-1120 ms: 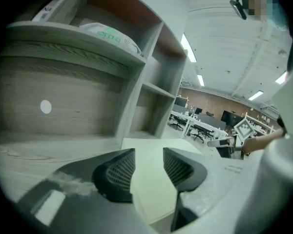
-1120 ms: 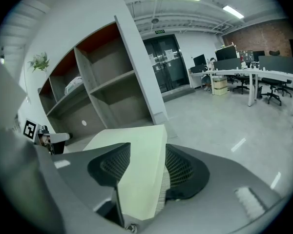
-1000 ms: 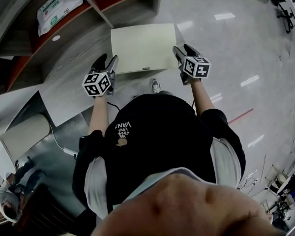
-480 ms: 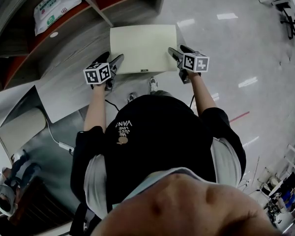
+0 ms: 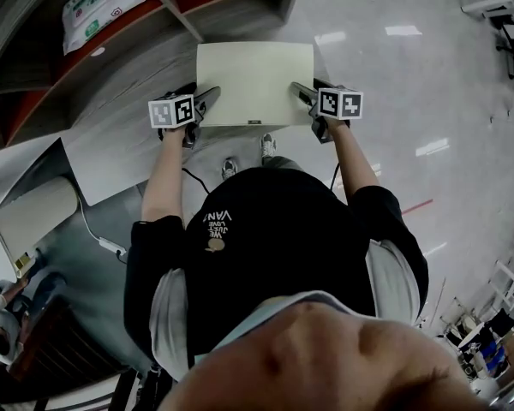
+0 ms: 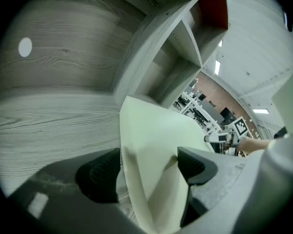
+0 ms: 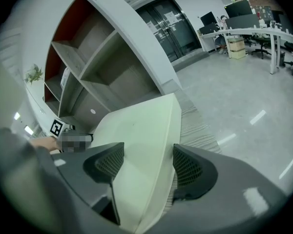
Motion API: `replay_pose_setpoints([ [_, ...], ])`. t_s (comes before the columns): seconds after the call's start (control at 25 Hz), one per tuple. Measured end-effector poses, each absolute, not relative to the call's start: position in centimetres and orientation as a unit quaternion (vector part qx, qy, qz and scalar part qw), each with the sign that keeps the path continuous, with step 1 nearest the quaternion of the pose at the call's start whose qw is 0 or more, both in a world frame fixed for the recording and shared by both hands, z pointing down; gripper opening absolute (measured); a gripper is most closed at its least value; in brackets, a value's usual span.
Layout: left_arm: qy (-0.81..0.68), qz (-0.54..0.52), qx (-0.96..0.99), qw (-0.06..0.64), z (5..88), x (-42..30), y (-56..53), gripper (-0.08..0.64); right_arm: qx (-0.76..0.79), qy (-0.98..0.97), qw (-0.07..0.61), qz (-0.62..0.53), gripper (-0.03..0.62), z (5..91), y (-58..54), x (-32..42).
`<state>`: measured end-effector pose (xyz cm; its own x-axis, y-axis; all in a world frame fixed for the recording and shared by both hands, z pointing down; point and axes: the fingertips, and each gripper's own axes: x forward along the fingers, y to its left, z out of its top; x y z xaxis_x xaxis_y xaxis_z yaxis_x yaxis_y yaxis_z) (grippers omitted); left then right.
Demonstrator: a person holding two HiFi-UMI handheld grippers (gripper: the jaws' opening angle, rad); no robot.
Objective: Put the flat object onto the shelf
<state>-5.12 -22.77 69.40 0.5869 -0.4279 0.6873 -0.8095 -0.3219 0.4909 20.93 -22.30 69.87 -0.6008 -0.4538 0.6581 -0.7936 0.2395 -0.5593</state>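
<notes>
The pale cream flat rectangular board lies on the grey wood-grain shelf. The left gripper is at its left edge and the right gripper at its right edge. Both have their fingers spread, with the board's edge between them and not pinched.

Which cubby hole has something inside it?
The far-left cubby in the head view: a white-and-green packet lies in it. The cubby beside it shows nothing inside.
</notes>
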Motion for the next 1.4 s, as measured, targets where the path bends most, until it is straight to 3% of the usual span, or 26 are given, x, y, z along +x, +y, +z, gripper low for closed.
replay_pose_setpoints([
  [0.6,-0.401,0.203,0.777,0.442,69.1,-4.8,-22.2,0.354,0.411,-0.766,0.174,0.463,0.299,69.2,-22.0,20.7],
  [1.4,-0.439,0.128,0.824,0.335,60.0,-8.0,-20.3,0.328,0.444,-0.808,0.112,0.37,0.296,60.0,-20.9,17.9],
])
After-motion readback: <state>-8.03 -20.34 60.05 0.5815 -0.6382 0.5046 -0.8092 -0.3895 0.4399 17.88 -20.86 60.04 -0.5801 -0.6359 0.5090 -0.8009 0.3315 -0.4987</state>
